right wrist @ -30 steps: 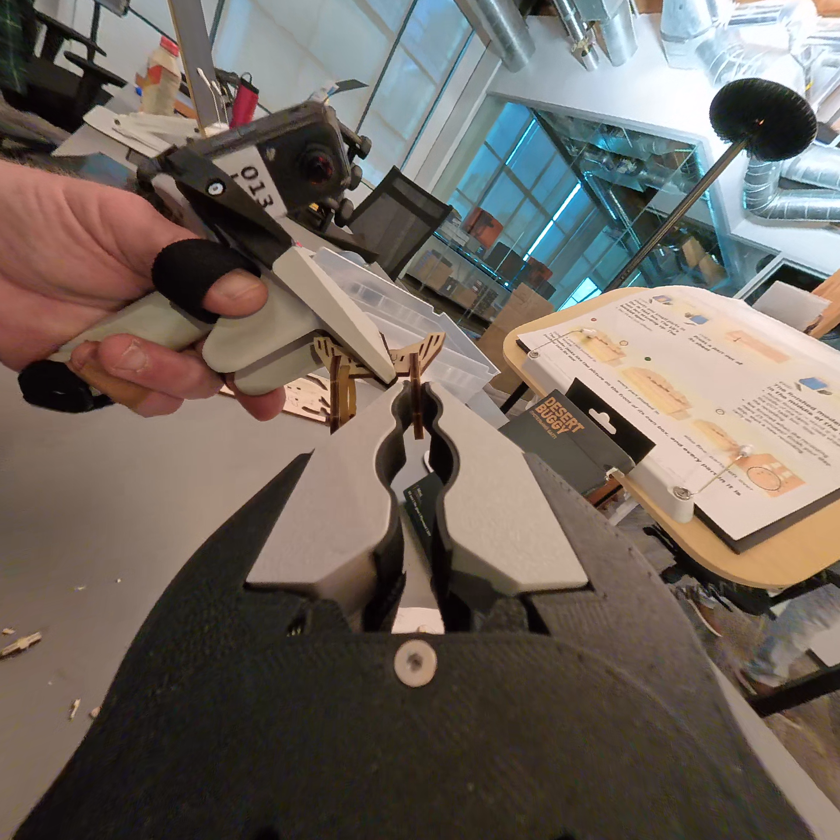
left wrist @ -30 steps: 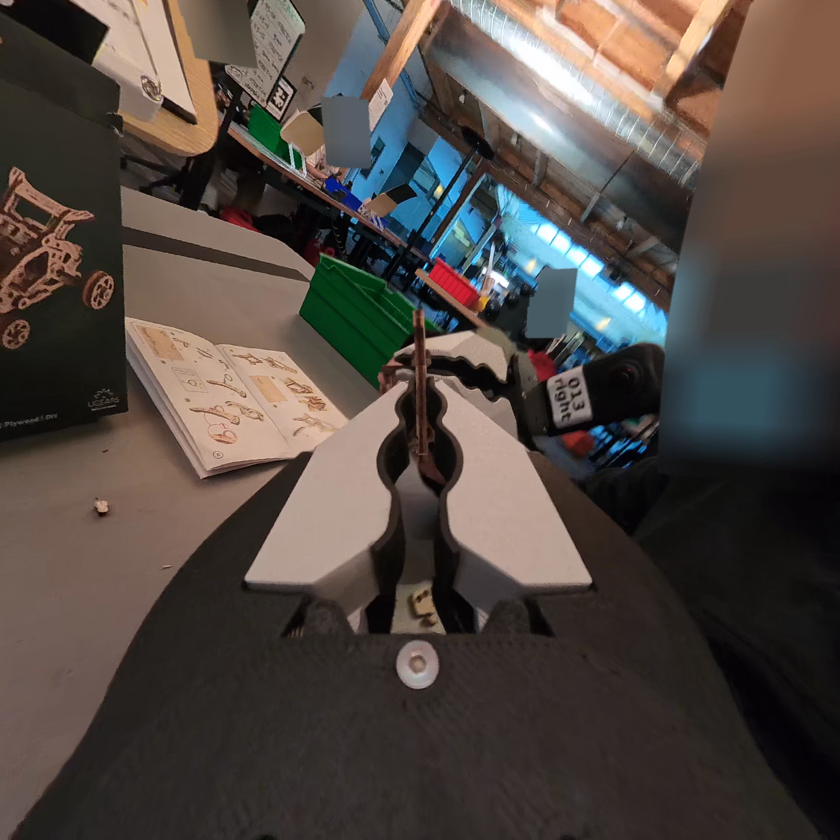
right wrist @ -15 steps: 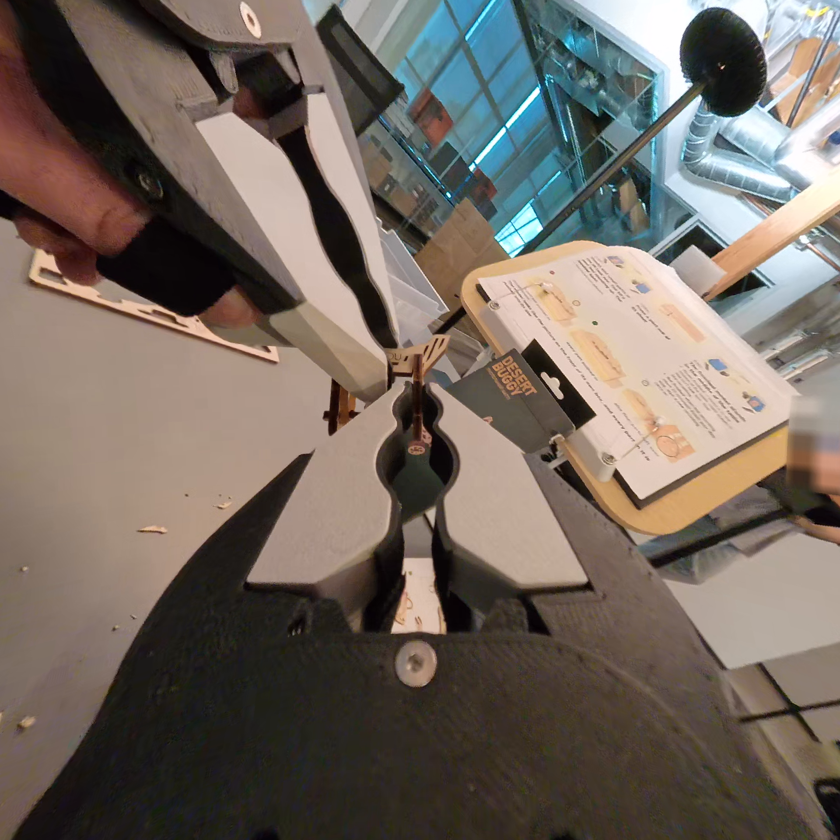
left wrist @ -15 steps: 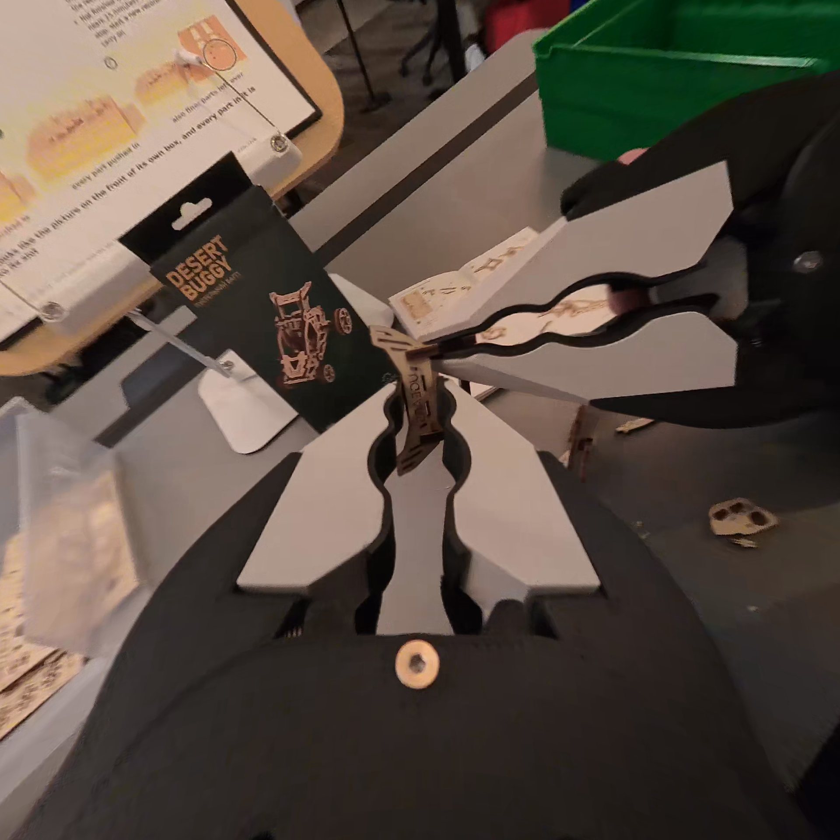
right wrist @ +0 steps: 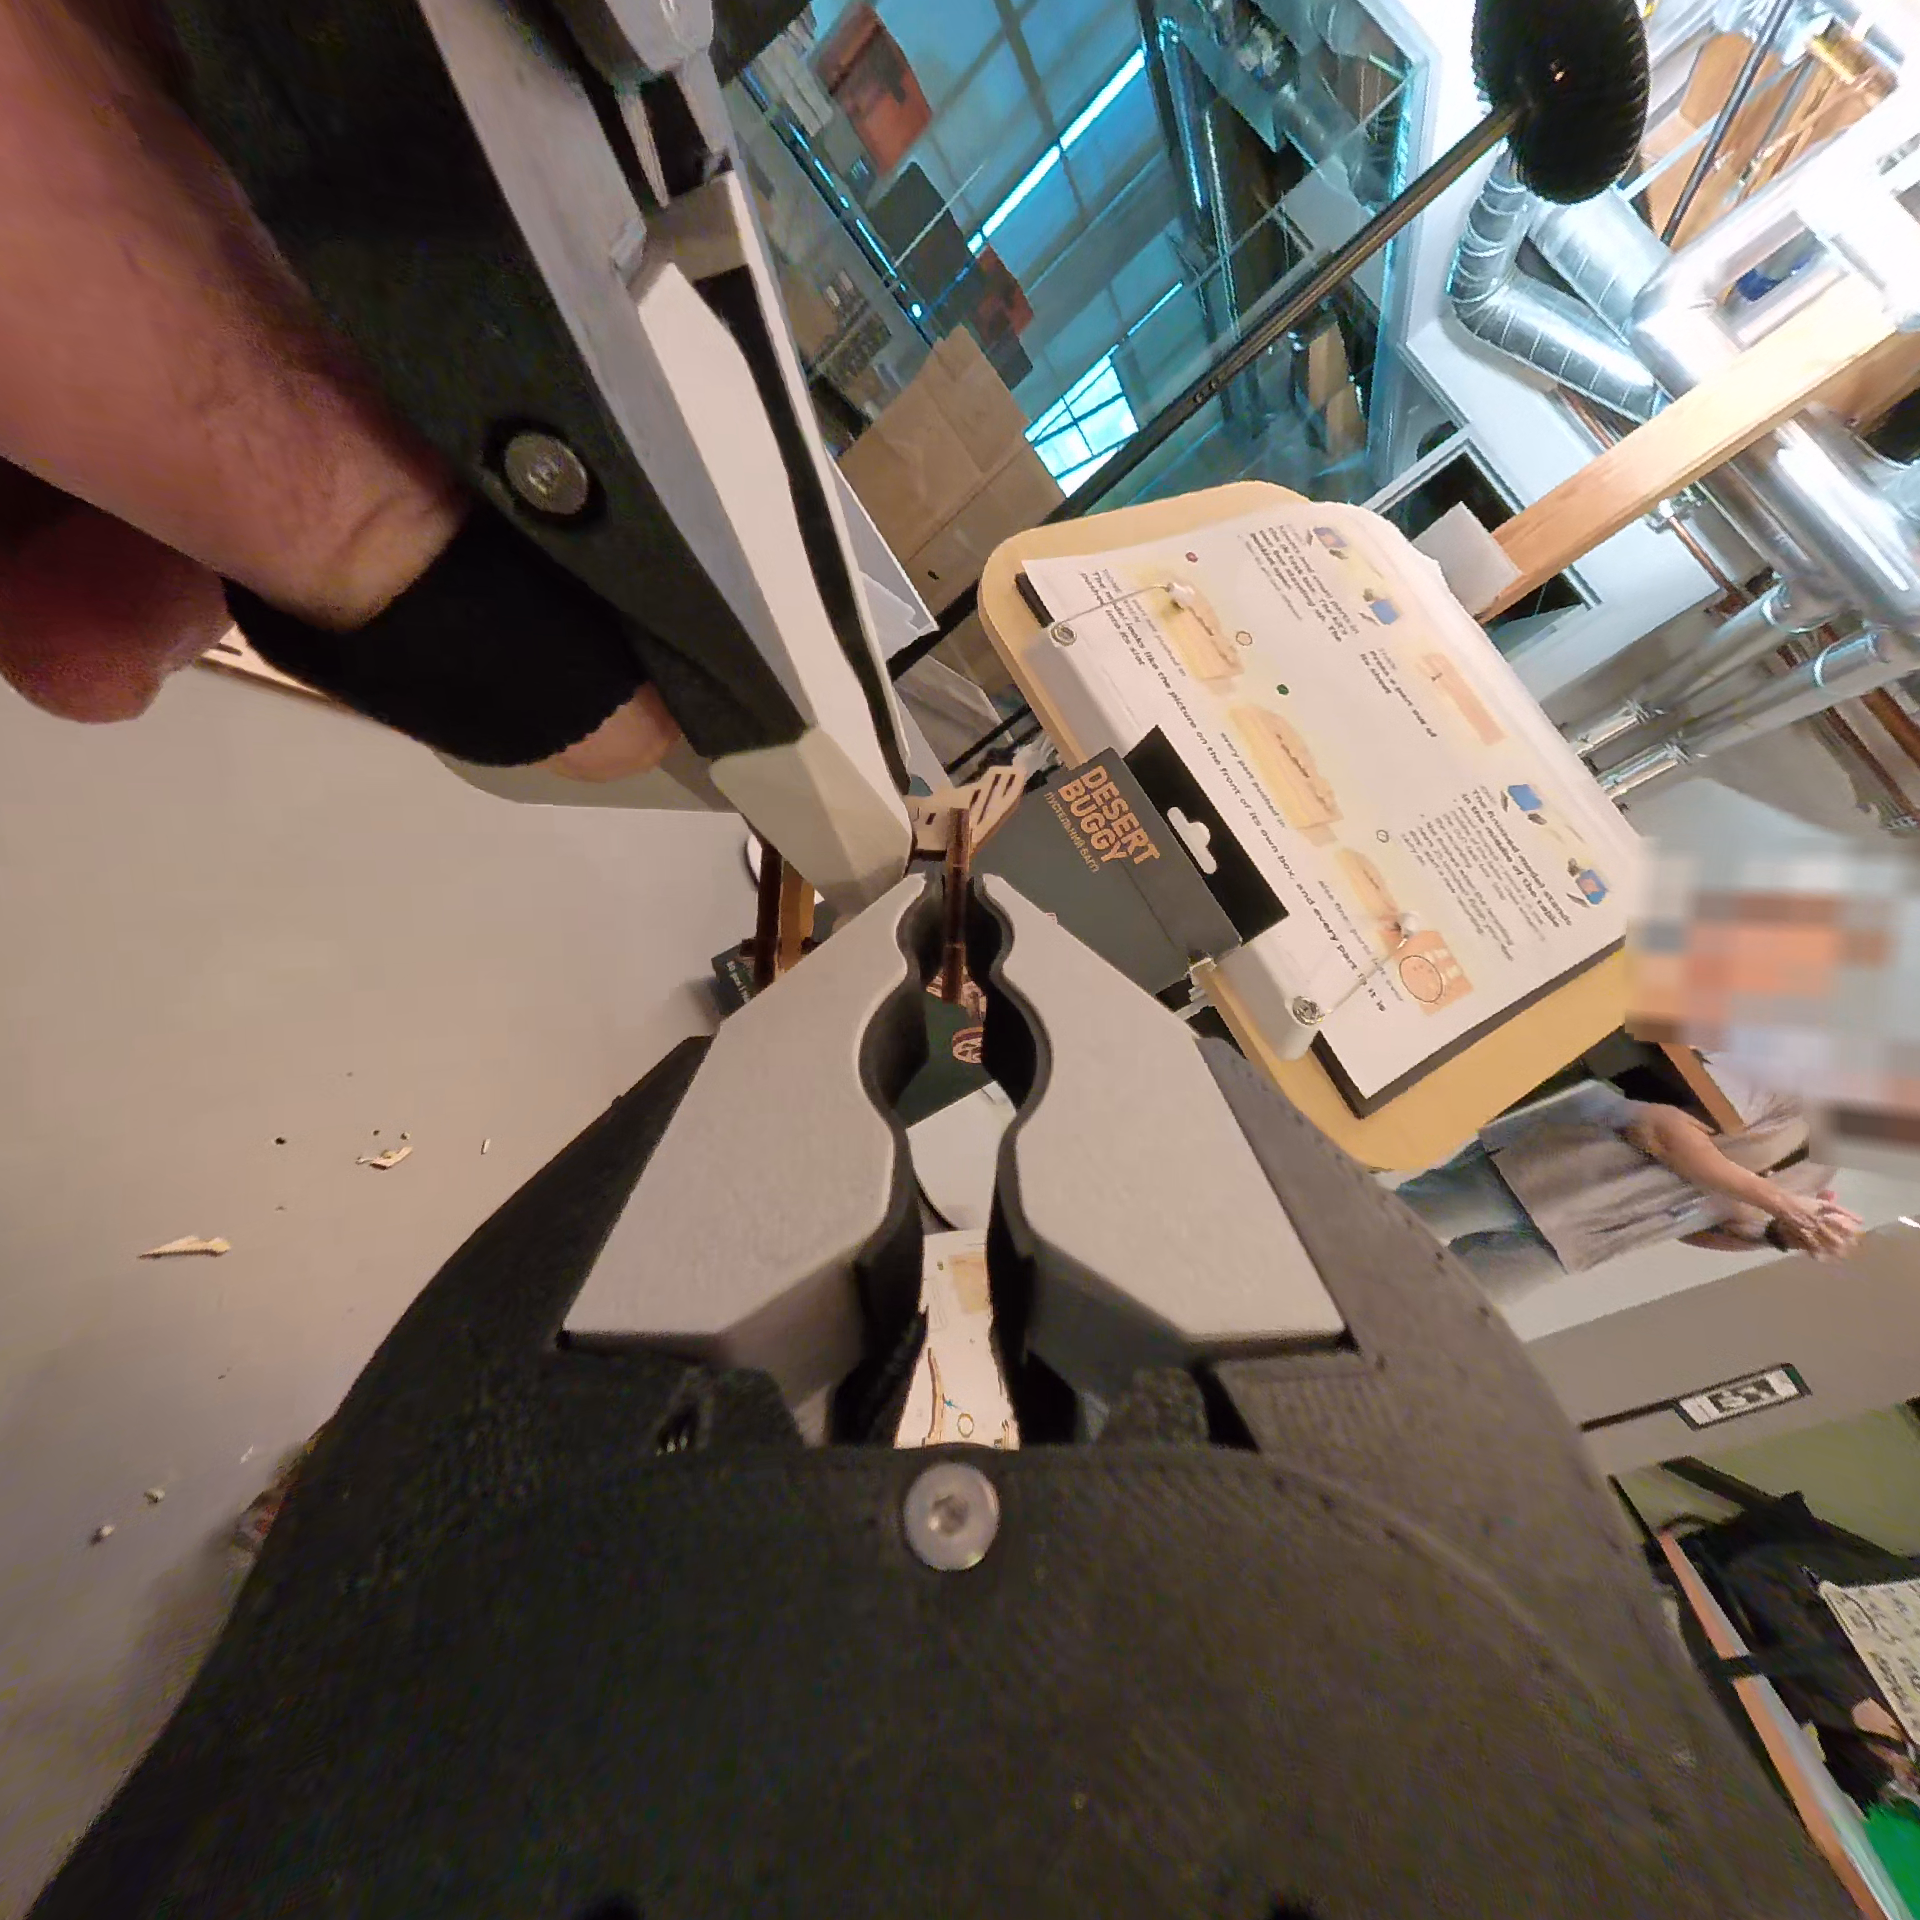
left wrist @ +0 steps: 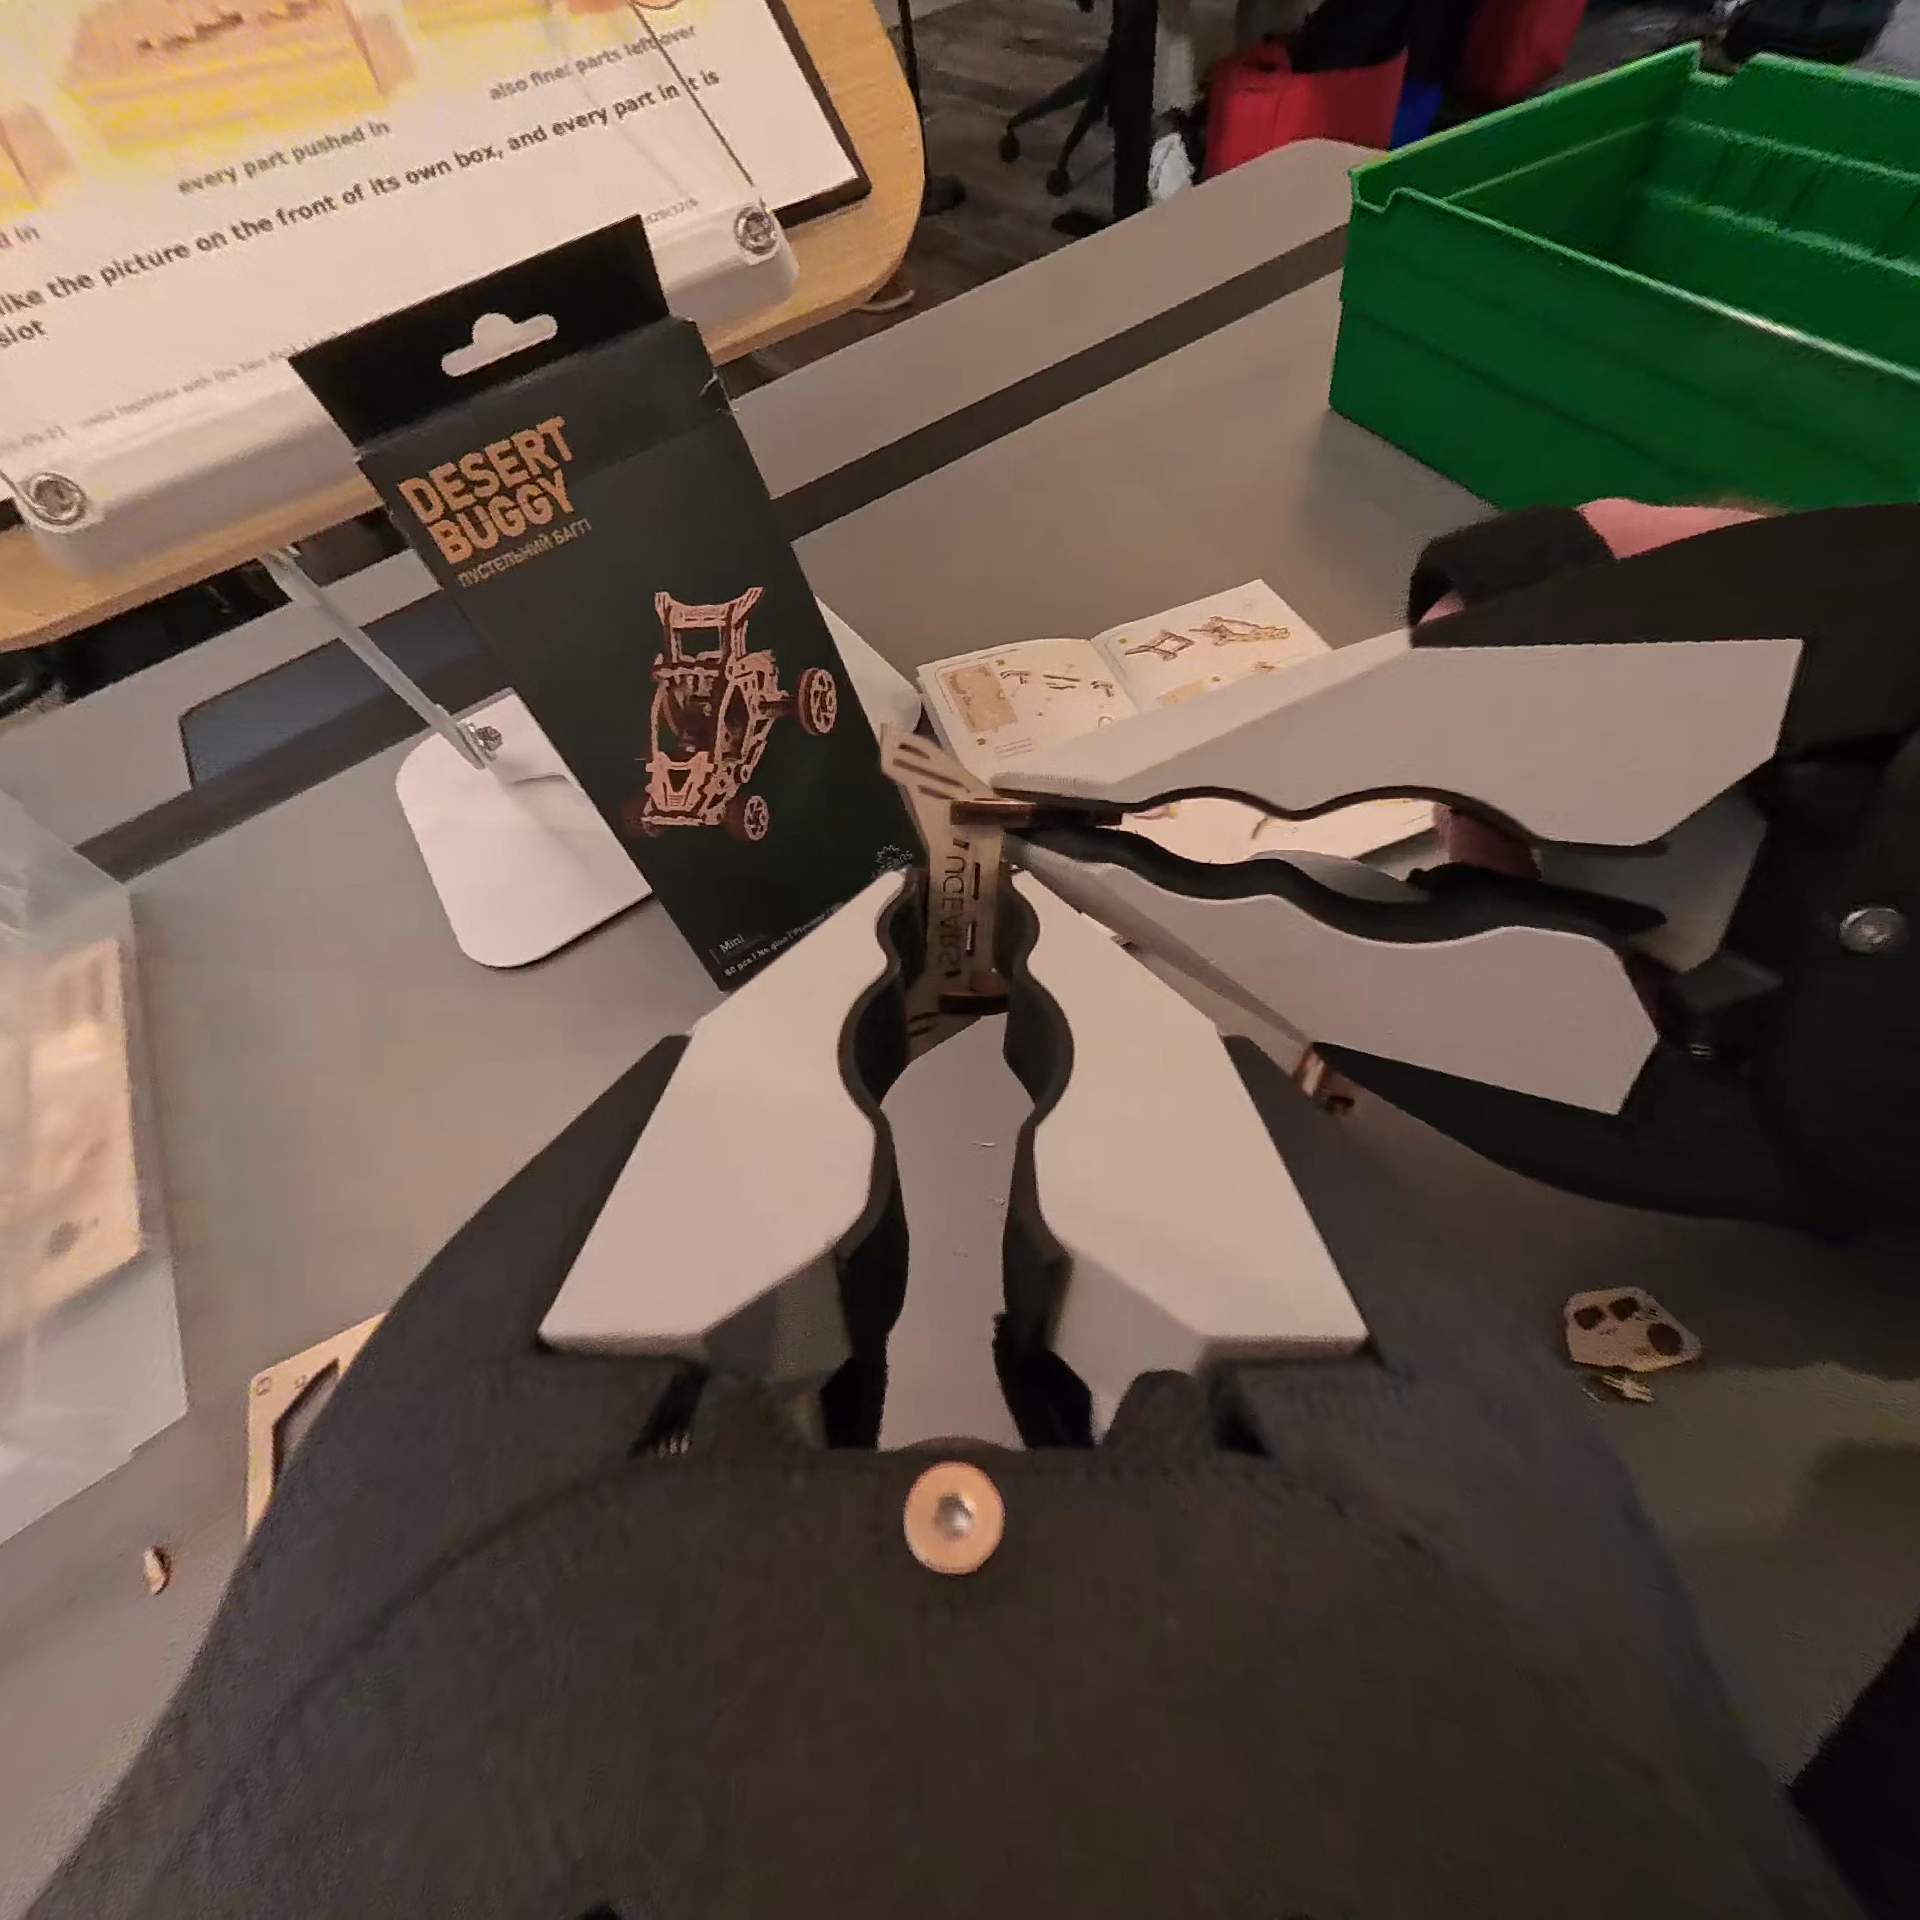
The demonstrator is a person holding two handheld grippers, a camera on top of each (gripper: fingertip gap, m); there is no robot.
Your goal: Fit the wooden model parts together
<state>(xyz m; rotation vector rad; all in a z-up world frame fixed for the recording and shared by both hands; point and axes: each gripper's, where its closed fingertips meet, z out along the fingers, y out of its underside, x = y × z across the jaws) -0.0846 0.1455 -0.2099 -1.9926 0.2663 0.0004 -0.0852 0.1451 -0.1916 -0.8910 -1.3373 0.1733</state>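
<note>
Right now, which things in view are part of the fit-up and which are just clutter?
In the job:
- left gripper, shut on wooden part
- right gripper, shut on cross piece

Lying about:
- model box
- booklet
- green bin
- instruction board
- loose plywood offcut

Dim, warm left view; bright daylit right view; wide-angle edges bend.

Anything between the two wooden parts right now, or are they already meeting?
Nothing visible stands between them. The left gripper is shut on the upright wooden strip; the right gripper is shut on the winged wooden piece, and the two touch at the strip's top, above the grey table.
</note>
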